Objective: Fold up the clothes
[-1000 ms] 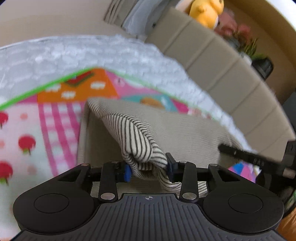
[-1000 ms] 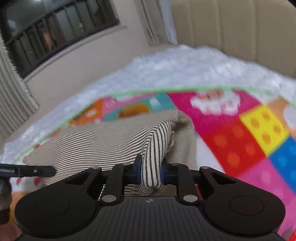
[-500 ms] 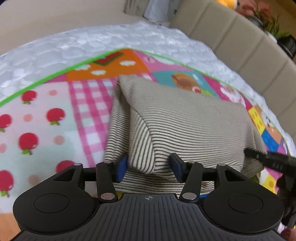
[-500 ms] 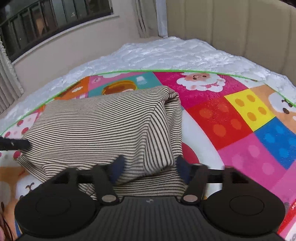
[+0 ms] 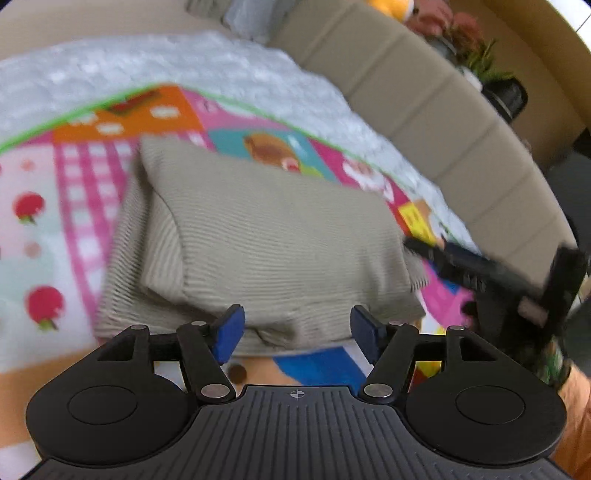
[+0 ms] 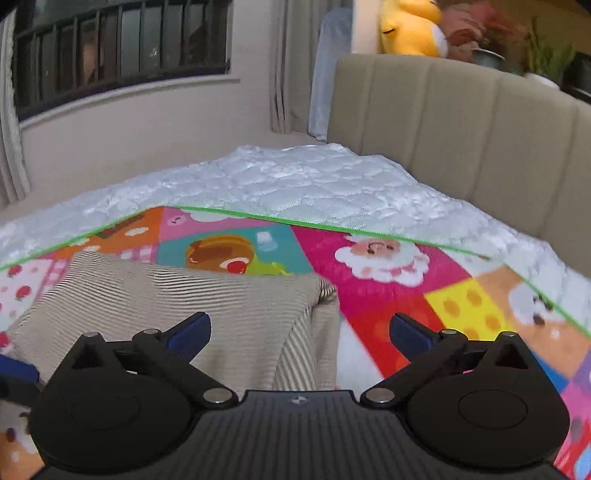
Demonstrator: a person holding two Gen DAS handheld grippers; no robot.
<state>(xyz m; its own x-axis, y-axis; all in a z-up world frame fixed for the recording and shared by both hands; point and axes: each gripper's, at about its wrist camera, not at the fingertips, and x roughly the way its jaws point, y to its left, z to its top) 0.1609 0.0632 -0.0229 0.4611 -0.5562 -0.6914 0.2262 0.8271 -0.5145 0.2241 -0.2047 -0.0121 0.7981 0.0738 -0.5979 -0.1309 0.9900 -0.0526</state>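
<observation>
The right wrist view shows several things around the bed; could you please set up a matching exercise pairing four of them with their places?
Things:
1. striped garment
2. yellow plush toy
3. barred window
4. patchwork play mat

Places:
A. on the ledge above the beige headboard
B. in the wall at upper left
C. spread over the white quilt
D. folded on the mat, at lower left

Pairs: 1-D, 2-A, 3-B, 4-C

My left camera looks down from close by. My right camera looks down too. Both see the striped cloth (image 5: 266, 236) (image 6: 207, 310) and mat (image 5: 74, 192) (image 6: 388, 295).
</observation>
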